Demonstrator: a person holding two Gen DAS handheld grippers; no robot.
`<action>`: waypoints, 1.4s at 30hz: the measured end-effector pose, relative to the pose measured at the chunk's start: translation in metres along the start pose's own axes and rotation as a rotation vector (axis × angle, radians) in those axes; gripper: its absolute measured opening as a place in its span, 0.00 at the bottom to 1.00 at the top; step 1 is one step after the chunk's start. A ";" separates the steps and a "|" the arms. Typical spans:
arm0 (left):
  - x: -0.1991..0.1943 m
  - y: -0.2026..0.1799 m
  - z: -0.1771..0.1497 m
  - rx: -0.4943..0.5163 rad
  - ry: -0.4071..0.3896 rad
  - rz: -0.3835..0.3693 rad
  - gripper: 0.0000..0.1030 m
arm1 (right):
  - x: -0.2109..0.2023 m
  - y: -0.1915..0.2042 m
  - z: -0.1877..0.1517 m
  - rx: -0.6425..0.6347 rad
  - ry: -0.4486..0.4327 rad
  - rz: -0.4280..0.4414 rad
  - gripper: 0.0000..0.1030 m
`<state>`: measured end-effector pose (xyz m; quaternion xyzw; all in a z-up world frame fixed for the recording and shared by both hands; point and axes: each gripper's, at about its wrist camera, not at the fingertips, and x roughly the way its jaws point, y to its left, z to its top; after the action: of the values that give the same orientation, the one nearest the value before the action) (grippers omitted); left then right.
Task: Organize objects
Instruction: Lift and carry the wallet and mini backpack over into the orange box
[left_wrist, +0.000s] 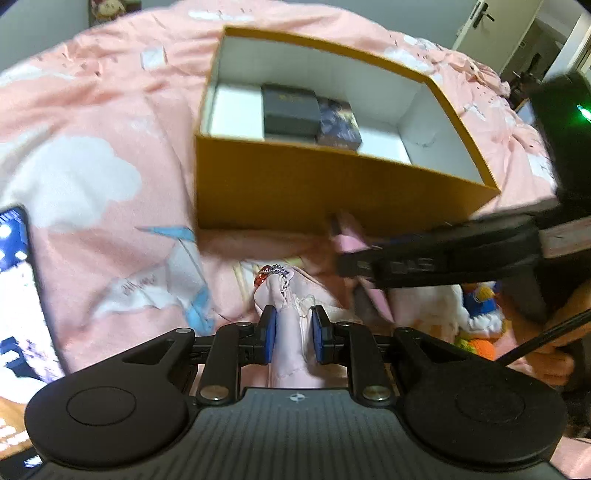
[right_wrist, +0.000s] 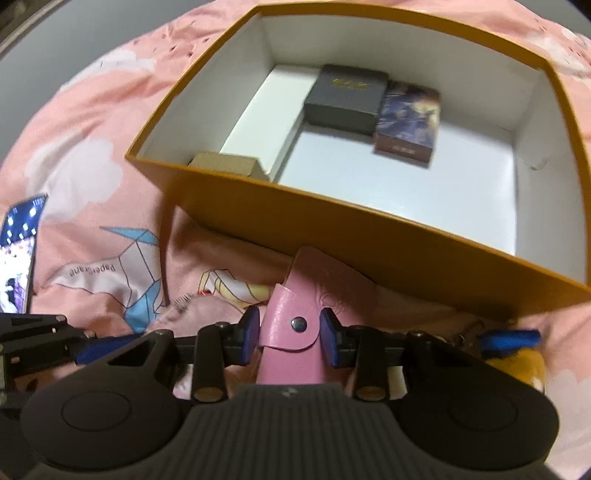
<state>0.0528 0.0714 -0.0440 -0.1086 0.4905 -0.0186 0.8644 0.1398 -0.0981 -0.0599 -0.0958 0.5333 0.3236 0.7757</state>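
Left gripper (left_wrist: 291, 334) is pinching a pale pink pouch (left_wrist: 291, 354), its lower end hidden. Right gripper (right_wrist: 290, 334) has its blue pads against a pink leather case (right_wrist: 291, 332) on the bed (right_wrist: 92, 147), just in front of the orange box (right_wrist: 332, 229); the far tip is blurry.

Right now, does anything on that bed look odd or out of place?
The box sits tilted on the rumpled quilt. A lit phone lies loose on the quilt, left of the box.
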 end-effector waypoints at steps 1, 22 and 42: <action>-0.003 0.001 0.001 0.001 -0.017 0.017 0.22 | -0.005 0.000 0.000 0.015 -0.009 0.010 0.36; 0.023 0.029 0.004 -0.112 0.075 0.031 0.31 | -0.014 -0.038 -0.017 0.193 0.084 0.122 0.34; 0.014 0.022 0.004 -0.073 0.032 0.018 0.24 | -0.033 -0.032 -0.024 0.079 0.029 0.090 0.27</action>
<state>0.0617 0.0912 -0.0583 -0.1352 0.5055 0.0053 0.8522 0.1339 -0.1481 -0.0466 -0.0458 0.5605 0.3356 0.7558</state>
